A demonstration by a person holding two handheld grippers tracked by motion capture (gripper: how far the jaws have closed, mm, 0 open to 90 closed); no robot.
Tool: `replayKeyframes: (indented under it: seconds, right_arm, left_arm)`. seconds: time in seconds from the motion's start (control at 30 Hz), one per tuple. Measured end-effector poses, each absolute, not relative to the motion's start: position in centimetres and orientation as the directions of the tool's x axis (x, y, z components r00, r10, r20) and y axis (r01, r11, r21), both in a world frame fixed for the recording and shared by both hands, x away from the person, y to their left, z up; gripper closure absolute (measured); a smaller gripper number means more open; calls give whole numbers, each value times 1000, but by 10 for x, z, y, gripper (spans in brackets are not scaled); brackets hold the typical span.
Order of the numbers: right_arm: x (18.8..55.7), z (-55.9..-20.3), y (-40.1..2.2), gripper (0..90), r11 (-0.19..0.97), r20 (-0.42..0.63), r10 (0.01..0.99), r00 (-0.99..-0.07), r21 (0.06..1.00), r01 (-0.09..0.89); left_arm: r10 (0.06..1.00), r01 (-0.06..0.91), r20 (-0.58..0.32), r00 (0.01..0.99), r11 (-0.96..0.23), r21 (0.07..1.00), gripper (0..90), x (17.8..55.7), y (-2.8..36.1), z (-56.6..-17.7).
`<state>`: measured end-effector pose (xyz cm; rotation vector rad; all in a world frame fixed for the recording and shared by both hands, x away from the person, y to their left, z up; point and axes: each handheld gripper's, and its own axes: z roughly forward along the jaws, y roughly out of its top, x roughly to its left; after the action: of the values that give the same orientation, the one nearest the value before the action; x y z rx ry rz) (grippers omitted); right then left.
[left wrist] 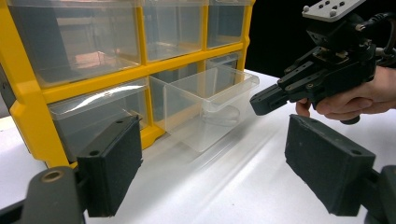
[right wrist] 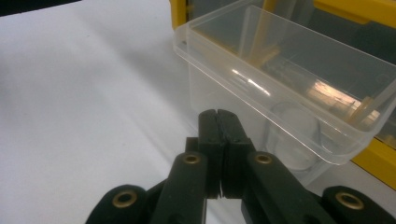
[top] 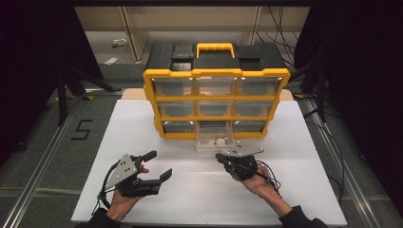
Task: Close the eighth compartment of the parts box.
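Pushing the clear drawer (top: 215, 141) back into the bottom middle slot of the yellow organizer (top: 216, 102) looks like the step in hand. Drawer pulled well out toward the near side, still lodged in its slot at the far end, with a small round object (right wrist: 292, 128) lying on its floor. Right gripper (top: 223, 158) fully closed with nothing between the jaws, tips just short of the drawer's near wall. Left gripper (top: 154, 166) wide open and empty, held off to the near left above the white table (top: 142, 190), well apart from the drawer. Best done by meeting the near wall at its centre with the closed tips, low on the face, and driving straight toward the far side. Worth avoiding: an off-centre push, likely to skew the drawer and jam it. Worth considering: steadying the organizer with the left gripper, should the whole case start sliding.
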<state>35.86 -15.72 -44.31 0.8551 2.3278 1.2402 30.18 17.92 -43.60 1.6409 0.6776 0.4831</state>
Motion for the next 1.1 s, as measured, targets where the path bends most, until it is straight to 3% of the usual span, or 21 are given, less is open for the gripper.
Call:
replayKeyframes:
  seconds: [1.1]
  right_arm:
    - [372,-450,-157,900,445,-81,707,-703,823,353]
  left_arm:
    - [661,163,-58,748,-97,982,189,303,177,-436]
